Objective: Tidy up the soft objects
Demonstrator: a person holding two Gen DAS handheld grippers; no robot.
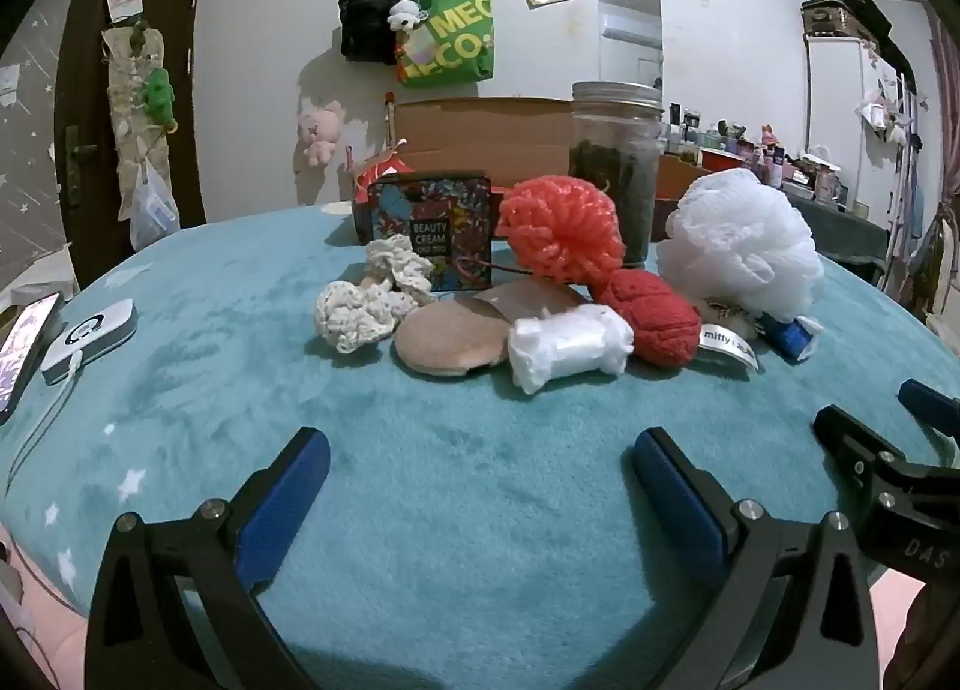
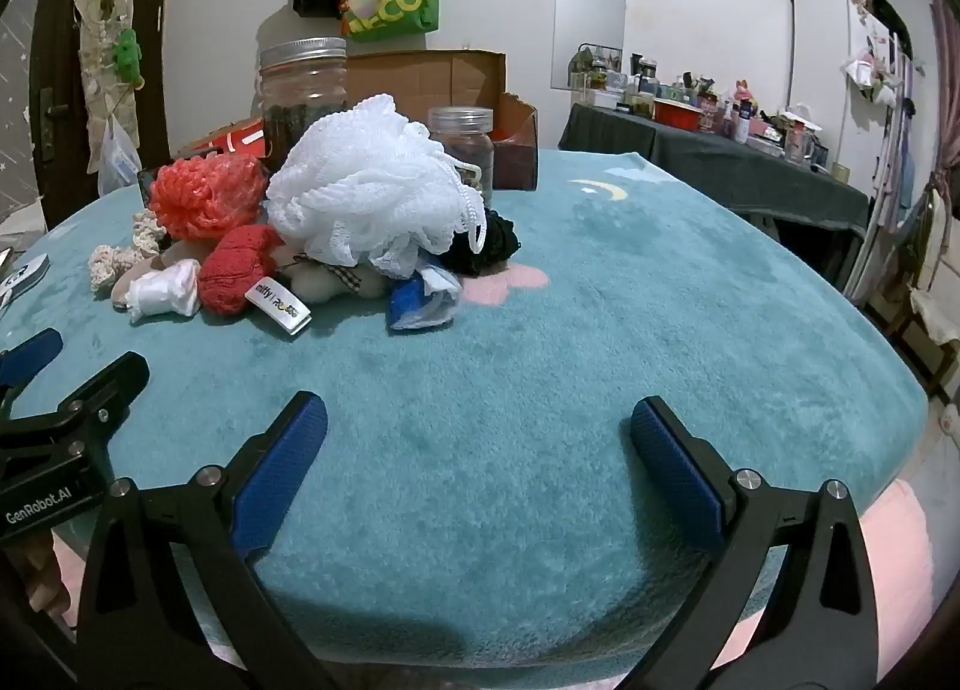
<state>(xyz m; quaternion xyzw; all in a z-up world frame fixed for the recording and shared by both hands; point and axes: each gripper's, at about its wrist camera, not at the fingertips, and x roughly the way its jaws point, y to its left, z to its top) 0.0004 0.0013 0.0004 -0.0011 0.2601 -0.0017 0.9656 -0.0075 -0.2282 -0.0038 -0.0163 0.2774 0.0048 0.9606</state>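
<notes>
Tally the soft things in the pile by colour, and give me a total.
White: 2, mesh bath puff, satin bundle
Red or coral: 2, coral puff, red knit ball
Cream: 2, crochet scrunchies
Beige: 2, round pads
Black: 1, black scrunchie
Total: 9

Teal blanket (image 1: 240, 366) with white stars and a pale moon at 1 o'clock. White mesh pouf (image 2: 372, 186), coral pouf (image 1: 558, 234), red knit ball (image 1: 654, 318), cream crochet (image 1: 360, 312), floral multicolour tin (image 1: 432, 234).
</notes>
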